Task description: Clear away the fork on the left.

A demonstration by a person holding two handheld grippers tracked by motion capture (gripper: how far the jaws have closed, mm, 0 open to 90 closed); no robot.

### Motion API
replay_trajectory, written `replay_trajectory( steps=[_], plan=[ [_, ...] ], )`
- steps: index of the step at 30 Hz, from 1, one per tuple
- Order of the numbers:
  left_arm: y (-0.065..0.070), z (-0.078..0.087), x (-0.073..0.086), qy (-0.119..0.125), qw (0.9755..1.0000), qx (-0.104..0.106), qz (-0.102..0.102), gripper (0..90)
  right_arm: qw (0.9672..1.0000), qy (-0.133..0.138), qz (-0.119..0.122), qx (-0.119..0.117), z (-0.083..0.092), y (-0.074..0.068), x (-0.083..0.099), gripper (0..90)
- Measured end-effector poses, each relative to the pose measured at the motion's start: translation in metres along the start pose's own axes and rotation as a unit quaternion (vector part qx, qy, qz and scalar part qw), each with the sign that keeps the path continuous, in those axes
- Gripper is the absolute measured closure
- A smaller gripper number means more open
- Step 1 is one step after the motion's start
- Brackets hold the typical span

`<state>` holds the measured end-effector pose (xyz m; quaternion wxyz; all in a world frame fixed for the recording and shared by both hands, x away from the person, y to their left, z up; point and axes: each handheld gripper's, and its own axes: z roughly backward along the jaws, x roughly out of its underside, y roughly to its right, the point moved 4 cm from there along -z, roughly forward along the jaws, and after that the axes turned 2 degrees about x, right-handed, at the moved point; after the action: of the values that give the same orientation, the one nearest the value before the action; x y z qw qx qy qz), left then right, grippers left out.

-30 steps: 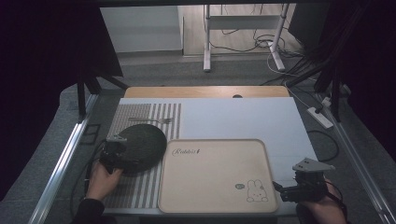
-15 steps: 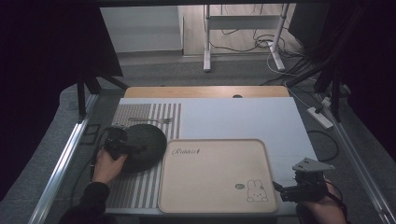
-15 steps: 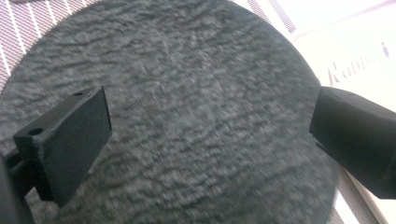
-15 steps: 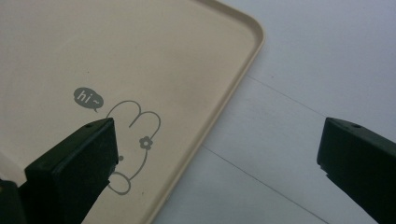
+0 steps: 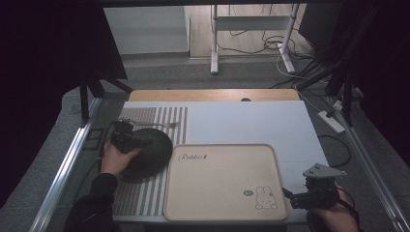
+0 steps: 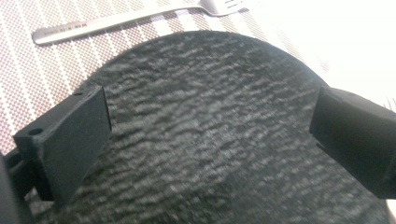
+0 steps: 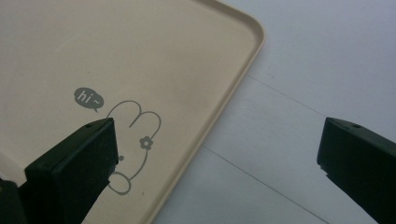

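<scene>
Black round plate (image 6: 210,135), rough rippled surface, lying on striped mat (image 5: 145,193) beside fork (image 6: 126,18); left gripper (image 6: 210,121) wide open over it, holding nothing.

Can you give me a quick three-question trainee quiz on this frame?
1. True or false: the left gripper has its jaws shut tight on the fork.
2. What lies under the right gripper? A) the black round plate B) the right edge of the beige tray and the white table surface C) the striped placemat
3. Which printed figure is on the tray's near right corner?

Key
1. False: the jaws stand open over the black plate; the fork lies beyond it on the placemat.
2. B
3. A rabbit with a "hi~" bubble.
</scene>
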<state>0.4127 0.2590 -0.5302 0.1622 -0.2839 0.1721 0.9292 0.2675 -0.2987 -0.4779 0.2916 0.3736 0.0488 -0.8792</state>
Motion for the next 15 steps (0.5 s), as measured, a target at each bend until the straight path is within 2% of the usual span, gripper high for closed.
replay_trajectory(
  steps=[9,15],
  plan=[
    [-0.008,-0.013,-0.019,-0.014,0.9998,-0.006,-0.012,0.0,1.0000,0.000,0.000,-0.001,0.000,0.000,0.000,0.0],
    [-0.017,-0.021,-0.030,-0.022,0.9996,-0.015,-0.012,0.5,1.0000,-0.001,0.001,-0.001,0.000,0.000,0.000,0.0]
  ],
)
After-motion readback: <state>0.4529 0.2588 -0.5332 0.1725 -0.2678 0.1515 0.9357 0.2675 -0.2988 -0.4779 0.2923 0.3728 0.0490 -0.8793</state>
